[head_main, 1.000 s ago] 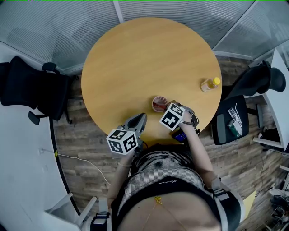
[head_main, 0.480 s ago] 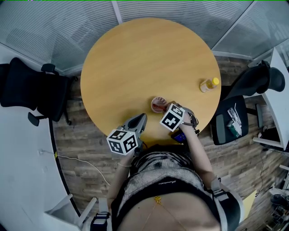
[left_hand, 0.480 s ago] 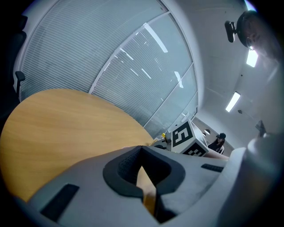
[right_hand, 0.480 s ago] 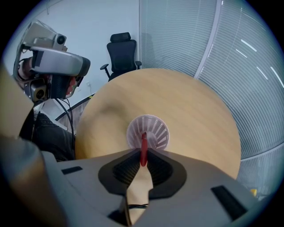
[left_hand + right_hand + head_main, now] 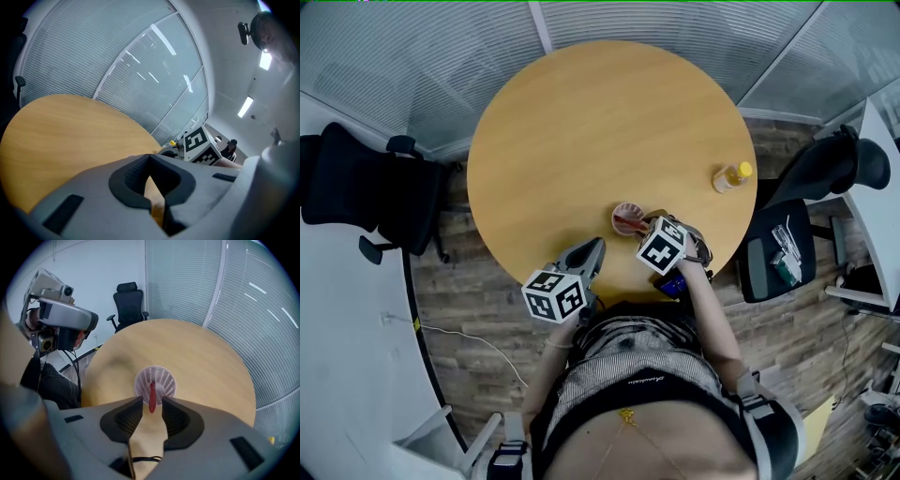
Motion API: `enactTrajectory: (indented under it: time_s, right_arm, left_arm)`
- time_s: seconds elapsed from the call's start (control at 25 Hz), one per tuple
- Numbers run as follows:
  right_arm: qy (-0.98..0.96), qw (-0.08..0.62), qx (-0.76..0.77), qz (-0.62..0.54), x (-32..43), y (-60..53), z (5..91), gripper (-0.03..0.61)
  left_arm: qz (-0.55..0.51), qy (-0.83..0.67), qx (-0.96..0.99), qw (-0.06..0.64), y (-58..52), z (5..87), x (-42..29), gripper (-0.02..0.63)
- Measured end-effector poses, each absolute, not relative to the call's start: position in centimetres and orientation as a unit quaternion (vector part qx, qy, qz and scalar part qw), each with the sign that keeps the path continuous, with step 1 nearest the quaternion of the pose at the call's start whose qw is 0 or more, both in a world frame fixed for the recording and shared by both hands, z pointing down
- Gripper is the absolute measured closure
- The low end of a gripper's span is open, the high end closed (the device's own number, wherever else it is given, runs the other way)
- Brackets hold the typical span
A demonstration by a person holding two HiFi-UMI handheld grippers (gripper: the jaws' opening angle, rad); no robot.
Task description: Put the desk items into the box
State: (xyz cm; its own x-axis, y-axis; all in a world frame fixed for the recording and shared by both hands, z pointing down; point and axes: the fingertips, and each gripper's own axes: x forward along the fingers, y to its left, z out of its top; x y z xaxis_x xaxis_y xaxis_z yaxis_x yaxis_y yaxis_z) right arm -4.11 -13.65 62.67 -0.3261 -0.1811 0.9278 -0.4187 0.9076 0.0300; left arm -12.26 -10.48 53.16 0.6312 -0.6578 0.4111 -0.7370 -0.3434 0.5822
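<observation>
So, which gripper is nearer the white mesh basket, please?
Right. The right gripper, jaws opening around a red item, is at the basket; the left gripper sits at the table edge.

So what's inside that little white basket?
A red stick stands in the basket, its top between the right gripper's opening fingers; its lower end can't be seen.

Matt wooden table (image 5: 581,122), white plastic basket (image 5: 165,378)

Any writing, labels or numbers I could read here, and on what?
No words can be read.
Shirt: a line of print, too small to read.
Bottle: no legible label.
Cubes on left gripper and right gripper (jaws opening, red stick between): black-and-white codes, not words.
</observation>
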Motion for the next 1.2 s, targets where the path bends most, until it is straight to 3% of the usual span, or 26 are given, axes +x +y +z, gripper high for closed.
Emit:
enactTrajectory:
  time_s: [1.2]
  right_arm:
    - [-0.837, 0.481, 0.239, 0.104, -1.5, -11.9, 59.9, 0.445]
  left_arm:
    - [0.044, -0.431, 0.822, 0.37, -8.0, 51.7, -10.6, 0.612]
